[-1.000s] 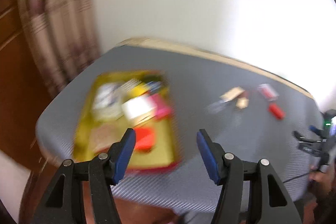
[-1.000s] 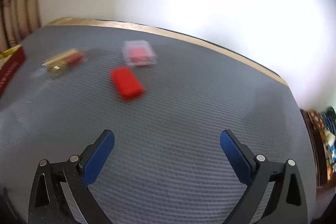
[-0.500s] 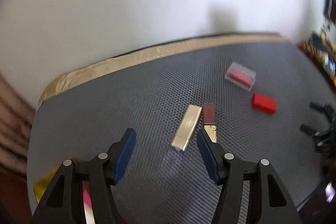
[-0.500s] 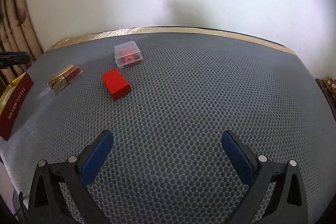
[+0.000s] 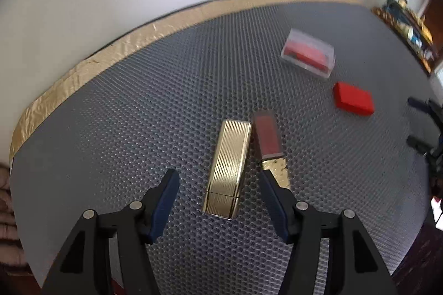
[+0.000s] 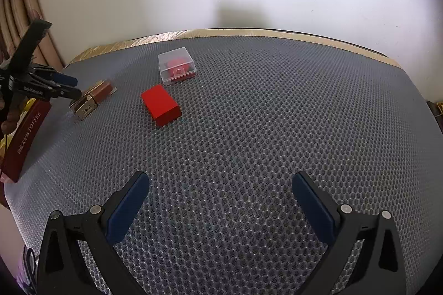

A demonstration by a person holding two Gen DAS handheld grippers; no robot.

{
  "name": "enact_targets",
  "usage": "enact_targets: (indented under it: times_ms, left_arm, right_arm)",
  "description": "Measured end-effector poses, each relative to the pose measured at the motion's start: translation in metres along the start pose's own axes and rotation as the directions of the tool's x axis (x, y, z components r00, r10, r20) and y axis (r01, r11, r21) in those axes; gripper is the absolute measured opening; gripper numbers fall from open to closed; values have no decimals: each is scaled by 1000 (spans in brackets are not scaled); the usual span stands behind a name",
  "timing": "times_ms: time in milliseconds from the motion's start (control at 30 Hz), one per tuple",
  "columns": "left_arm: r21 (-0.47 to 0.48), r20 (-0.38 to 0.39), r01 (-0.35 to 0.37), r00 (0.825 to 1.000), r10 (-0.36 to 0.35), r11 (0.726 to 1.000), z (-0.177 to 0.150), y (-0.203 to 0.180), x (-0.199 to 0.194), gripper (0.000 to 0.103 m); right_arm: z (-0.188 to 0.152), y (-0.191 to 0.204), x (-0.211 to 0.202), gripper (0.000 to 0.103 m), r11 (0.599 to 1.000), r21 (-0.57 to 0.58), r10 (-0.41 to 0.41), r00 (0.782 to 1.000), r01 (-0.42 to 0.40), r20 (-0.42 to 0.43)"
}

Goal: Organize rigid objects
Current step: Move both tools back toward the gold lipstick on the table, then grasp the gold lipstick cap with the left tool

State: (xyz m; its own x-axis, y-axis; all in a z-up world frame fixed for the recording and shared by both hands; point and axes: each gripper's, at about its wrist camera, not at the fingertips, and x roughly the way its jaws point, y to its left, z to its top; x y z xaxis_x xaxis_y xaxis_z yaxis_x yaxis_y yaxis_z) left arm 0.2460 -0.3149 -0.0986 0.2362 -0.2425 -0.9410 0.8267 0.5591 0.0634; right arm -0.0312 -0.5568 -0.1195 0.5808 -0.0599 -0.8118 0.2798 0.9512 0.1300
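Clearly the ribbed gold case (image 5: 228,165) was the item in hand: it lay flat on the grey honeycomb mat (image 5: 138,115) at lower centre of the left wrist view, lengthwise between the blue pads of the left gripper (image 5: 218,184), whose jaws stood open around its near end without touching it. Just to its right, almost touching, lay a dark red tube with a gold cap (image 5: 270,145), the cap end close to the right pad. Further toward the upper right of that frame sat a red block (image 5: 353,98) and, beyond it, a clear plastic box holding red pieces (image 5: 308,52). In the right wrist view the right gripper (image 6: 220,196) hung wide open and empty over bare mat at the bottom of the frame, well apart from the block and box. At the left edge of that frame stood a dark red toffee tin (image 6: 26,137), probably the place things were meant to go. The step looked like an approach to grasp, with nothing yet lifted. The next move would call for lowering and closing across the case's narrow width, while keeping the right pad from snagging the neighbouring tube.
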Motion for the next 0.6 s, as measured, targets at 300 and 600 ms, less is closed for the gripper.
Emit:
enact_targets:
  times_ms: [300,600]
  left_arm:
    - [-85,-35,52,998,-55,995,2,17,29,60]
    - [-317,58,37,998,-19,948,-13,35,25,30]
  right_arm:
    - [4,-2,14,103,1000,5,-6,999,6,-42]
    - [5,-2,19,103,1000,4,-6,999,6,-49]
